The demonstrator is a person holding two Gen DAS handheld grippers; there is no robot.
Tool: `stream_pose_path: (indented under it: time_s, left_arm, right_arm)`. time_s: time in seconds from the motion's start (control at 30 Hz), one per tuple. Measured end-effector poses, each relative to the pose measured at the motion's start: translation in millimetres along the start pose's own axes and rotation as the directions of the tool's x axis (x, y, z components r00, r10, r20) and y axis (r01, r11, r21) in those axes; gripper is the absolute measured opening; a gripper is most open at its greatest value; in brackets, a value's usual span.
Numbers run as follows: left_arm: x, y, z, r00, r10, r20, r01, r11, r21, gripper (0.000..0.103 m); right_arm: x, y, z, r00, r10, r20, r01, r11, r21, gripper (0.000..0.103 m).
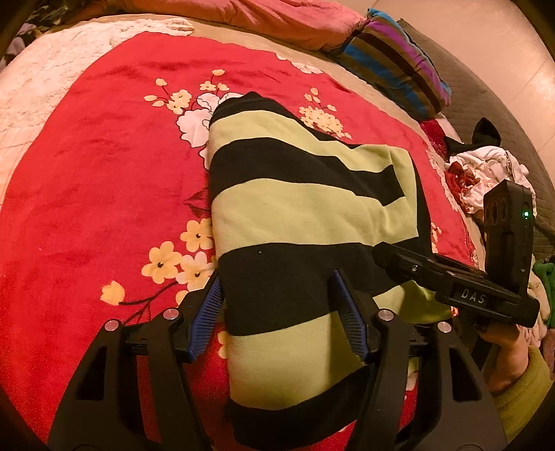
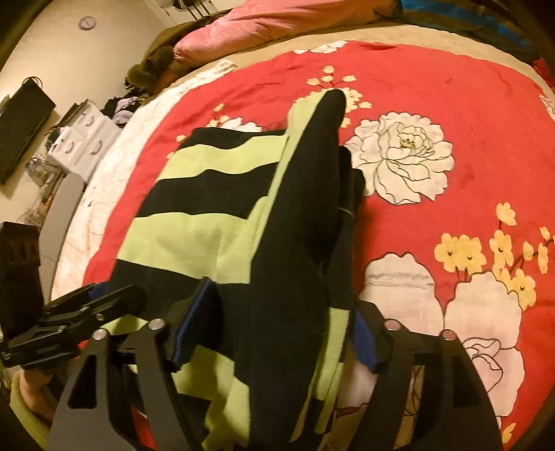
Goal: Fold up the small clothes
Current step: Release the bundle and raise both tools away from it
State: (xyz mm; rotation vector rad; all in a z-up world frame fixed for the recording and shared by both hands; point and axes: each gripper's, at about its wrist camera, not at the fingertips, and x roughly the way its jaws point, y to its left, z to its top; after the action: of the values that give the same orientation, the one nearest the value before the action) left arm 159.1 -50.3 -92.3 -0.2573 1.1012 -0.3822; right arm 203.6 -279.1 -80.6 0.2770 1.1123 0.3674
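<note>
The striped garment (image 1: 298,215) lies folded on the red blanket (image 1: 86,208), between both claws; left claw (image 1: 277,312) and right claw (image 2: 274,322) stand parted, gripping nothing; pulling away carelessly may drag a fold open.

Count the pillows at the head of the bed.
2. A pink pillow lies at the far edge of the bed, and a striped pillow in blue, purple and brown lies to its right. Others may be hidden beyond the frame.
</note>
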Motion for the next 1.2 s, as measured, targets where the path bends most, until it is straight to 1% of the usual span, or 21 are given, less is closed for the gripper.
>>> stream_pose_path:
  time_s: [0.1,0.13,0.2,0.27,0.3,0.47,0.6,0.67,0.73,0.87,0.97,1.03,1.13,1.2]
  left_arm:
    - [-3,-1,0,1.0,0.01,0.007,-0.01,1.0,0.002,0.055]
    - [-5,-1,0,1.0,0.016,0.01,-0.016,1.0,0.003,0.056]
    - [-9,-1,-1,1.0,0.021,0.013,-0.021,1.0,0.001,0.058]
    - [-14,-1,-1,0.999,0.025,0.019,-0.025,1.0,0.001,0.059]
    - [-16,-1,-2,0.999,0.031,0.022,-0.031,0.999,0.003,0.06]
    - [-24,0,-5,0.999,0.039,0.033,-0.039,0.999,-0.002,0.061]
    - [-23,1,-8,0.999,0.044,0.024,-0.044,0.999,-0.007,0.061]
    - [-23,0,-9,0.999,0.044,0.02,-0.044,0.999,-0.011,0.064]
    - [-25,0,-10,0.999,0.047,0.019,-0.047,0.999,-0.013,0.072]
    - [-31,1,-10,0.999,0.05,0.02,-0.049,0.999,-0.023,0.079]
    - [-39,0,-9,0.997,0.063,0.033,-0.062,0.998,-0.023,0.086]
    - [-46,-2,-9,0.996,0.077,0.047,-0.077,0.997,-0.017,0.094]
    - [-61,-6,-8,0.991,0.099,0.084,-0.098,0.995,-0.016,0.093]
    - [-74,-10,-8,0.986,0.11,0.123,-0.109,0.994,-0.01,0.094]
  right_arm:
    - [-7,3,-1,1.0,-0.017,0.015,0.017,1.0,-0.017,0.072]
    - [-11,5,-1,0.999,-0.028,0.027,0.029,0.999,-0.028,0.075]
    - [-17,7,-2,0.999,-0.034,0.037,0.036,0.999,-0.034,0.075]
    - [-25,6,-2,0.998,-0.027,0.051,0.029,0.999,-0.032,0.08]
    - [-29,6,-2,0.998,-0.027,0.056,0.029,0.999,-0.034,0.082]
    - [-41,8,-2,0.997,-0.034,0.067,0.036,0.999,-0.031,0.086]
    - [-43,9,-3,0.997,-0.049,0.064,0.051,0.998,-0.024,0.087]
    - [-44,8,-4,0.996,-0.055,0.063,0.057,0.998,-0.019,0.088]
    - [-47,7,-5,0.996,-0.055,0.07,0.055,0.998,-0.007,0.09]
    - [-61,9,-5,0.992,-0.051,0.112,0.052,0.999,-0.006,0.096]
    - [-74,13,-5,0.986,-0.055,0.154,0.058,0.998,-0.014,0.099]
    - [-85,18,-5,0.982,-0.056,0.182,0.06,0.998,-0.021,0.099]
    - [-98,25,-7,0.972,-0.07,0.226,0.081,0.996,-0.037,0.099]
    - [-110,33,-10,0.959,-0.091,0.267,0.109,0.993,-0.053,0.099]
